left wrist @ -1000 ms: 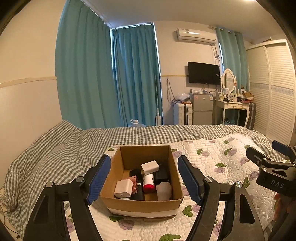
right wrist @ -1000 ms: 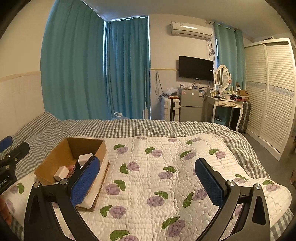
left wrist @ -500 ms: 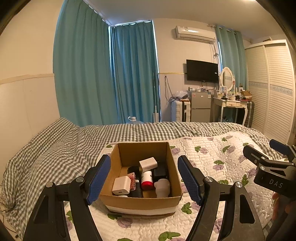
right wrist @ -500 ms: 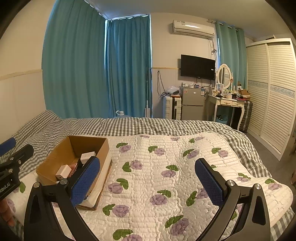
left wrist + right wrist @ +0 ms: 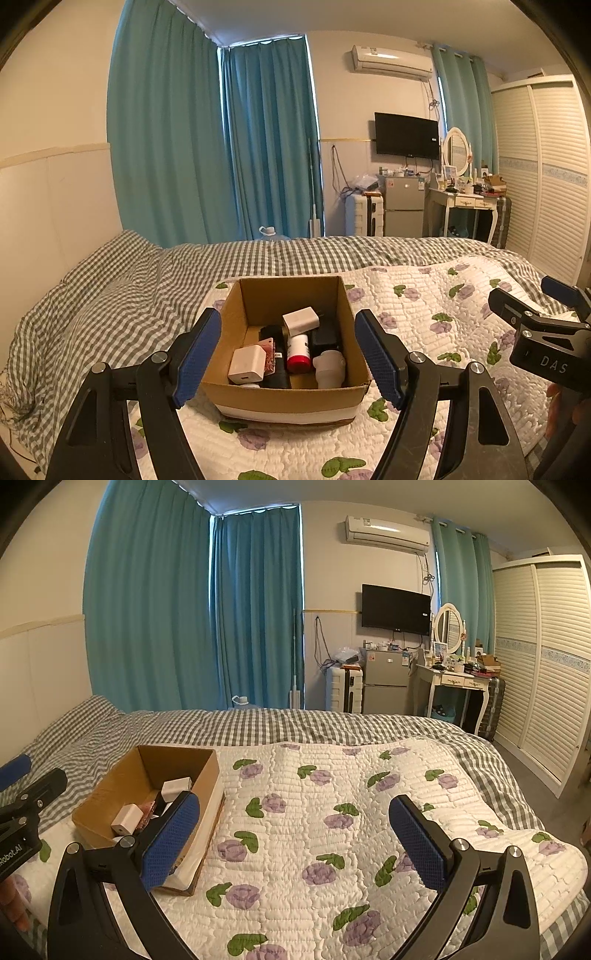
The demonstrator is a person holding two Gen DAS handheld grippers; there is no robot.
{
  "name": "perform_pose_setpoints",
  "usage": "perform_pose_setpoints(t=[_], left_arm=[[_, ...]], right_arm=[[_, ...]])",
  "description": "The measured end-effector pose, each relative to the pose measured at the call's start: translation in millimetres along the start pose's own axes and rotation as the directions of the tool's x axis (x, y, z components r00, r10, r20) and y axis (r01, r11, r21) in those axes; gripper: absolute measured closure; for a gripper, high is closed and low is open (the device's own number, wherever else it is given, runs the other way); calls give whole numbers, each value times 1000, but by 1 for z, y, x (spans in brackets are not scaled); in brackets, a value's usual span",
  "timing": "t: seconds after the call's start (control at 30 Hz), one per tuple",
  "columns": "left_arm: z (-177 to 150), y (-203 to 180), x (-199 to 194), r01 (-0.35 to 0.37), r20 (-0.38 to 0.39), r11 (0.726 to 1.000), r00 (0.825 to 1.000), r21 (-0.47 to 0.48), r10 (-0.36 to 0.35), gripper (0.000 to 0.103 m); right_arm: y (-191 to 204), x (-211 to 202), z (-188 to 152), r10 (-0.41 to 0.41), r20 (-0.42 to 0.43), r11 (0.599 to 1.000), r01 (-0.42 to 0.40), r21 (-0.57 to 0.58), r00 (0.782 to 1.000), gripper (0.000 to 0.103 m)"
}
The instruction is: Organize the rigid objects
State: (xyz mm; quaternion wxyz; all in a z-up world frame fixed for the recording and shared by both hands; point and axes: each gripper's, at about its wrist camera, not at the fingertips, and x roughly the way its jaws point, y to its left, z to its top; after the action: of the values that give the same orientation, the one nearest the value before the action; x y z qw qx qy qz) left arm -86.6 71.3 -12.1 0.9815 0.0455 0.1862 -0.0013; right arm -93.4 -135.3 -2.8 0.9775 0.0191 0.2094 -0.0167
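Observation:
An open cardboard box (image 5: 255,299) (image 5: 110,790) sits on the flowered quilt (image 5: 332,812) of a bed. Inside lie two white chargers (image 5: 246,364) (image 5: 300,321), a red-and-white can (image 5: 297,350), a whitish cup (image 5: 329,369), a pink packet and black items. My left gripper (image 5: 288,354) hovers open in front of the box, its blue pads either side of the box in the picture and nothing between them. My right gripper (image 5: 295,842) stands open over bare quilt, to the right of the box. It shows again at the right edge of the left wrist view, as right gripper (image 5: 546,321).
A grey checked cover (image 5: 110,295) lies over the bed's far and left part. Beyond the bed stand teal curtains (image 5: 207,147), a small fridge (image 5: 402,210), a suitcase, a white dressing table (image 5: 465,203) and a louvred wardrobe (image 5: 554,177). A hand shows at each view's lower edge.
Both views have shifted slightly, so the box sits a little higher in the left wrist picture. Both grippers stay open and the things in the box have not moved.

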Motion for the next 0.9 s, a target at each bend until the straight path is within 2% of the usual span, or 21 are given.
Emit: perform_pose_setpoints(t=[0.9], left_arm=[[-5,4,5,12,-18,1000,1000,-11,-12,25]], right_arm=[[1,7,-1,6,-33,1000,-6,17,999,0]])
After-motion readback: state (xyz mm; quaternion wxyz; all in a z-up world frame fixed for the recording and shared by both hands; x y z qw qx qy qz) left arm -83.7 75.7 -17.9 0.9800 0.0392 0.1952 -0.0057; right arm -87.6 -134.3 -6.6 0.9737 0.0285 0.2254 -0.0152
